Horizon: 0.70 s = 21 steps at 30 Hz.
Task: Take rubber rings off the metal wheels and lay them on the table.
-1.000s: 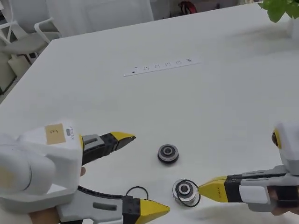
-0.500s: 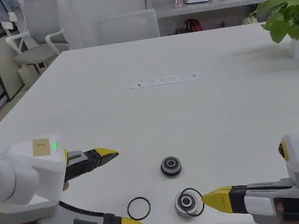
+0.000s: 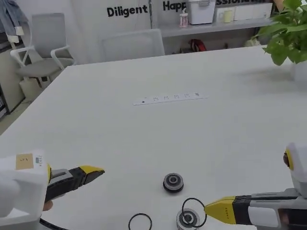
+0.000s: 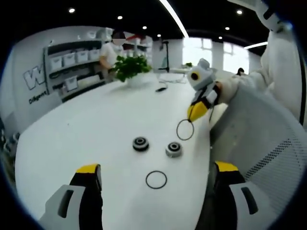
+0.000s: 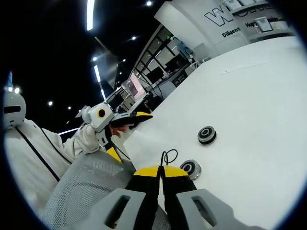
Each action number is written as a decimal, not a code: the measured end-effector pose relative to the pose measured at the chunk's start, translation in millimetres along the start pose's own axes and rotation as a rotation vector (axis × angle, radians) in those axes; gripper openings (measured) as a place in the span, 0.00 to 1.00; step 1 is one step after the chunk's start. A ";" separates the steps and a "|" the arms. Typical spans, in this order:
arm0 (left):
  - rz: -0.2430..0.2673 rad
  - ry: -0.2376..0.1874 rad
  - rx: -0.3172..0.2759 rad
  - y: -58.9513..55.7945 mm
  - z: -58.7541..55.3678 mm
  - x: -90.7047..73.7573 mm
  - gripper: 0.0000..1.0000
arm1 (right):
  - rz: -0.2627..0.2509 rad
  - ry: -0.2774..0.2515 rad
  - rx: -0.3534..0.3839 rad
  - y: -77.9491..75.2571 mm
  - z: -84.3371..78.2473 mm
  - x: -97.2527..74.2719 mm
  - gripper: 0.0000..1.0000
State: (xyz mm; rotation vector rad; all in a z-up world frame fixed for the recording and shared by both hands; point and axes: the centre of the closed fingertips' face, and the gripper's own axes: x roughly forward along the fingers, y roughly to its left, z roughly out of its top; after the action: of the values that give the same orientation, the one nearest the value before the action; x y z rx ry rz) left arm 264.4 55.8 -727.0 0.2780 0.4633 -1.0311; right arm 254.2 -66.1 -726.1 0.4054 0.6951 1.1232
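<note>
Two small metal wheels lie on the white table [image 3: 144, 134]. The farther wheel [image 3: 173, 182] [image 4: 140, 143] [image 5: 207, 134] has a dark rubber rim. The nearer wheel [image 3: 188, 219] [image 4: 174, 149] [image 5: 191, 168] looks bare and silvery. My right gripper [image 3: 207, 211] [image 5: 161, 168] is shut on a black rubber ring [image 3: 194, 211] [image 4: 185, 129] [image 5: 169, 156], which hangs in the air just above the nearer wheel. A second ring [image 3: 140, 222] [image 4: 156, 179] lies flat on the table. My left gripper [image 4: 157, 167] is open and empty, drawn back to the left of that ring.
A white strip with small marks [image 3: 170, 98] lies mid-table. A potted plant [image 3: 288, 33] stands at the far right corner. Chairs [image 3: 45, 45] and shelves stand beyond the table's far edge.
The head camera has tilted up. My right gripper has lifted the ring from around the nearer wheel. My left gripper has pulled back to the left, away from the loose ring.
</note>
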 end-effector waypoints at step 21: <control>0.094 -0.104 -0.124 28.4 -12.7 -30.2 0.97 | -0.001 -0.030 -0.057 27.7 27.6 -1.3 0.00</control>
State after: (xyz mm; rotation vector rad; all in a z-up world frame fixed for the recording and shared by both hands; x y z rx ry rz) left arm 273.2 98.1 -722.9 0.1333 0.4141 -0.9168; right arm 254.1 -55.2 -688.4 0.3728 0.6358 1.1311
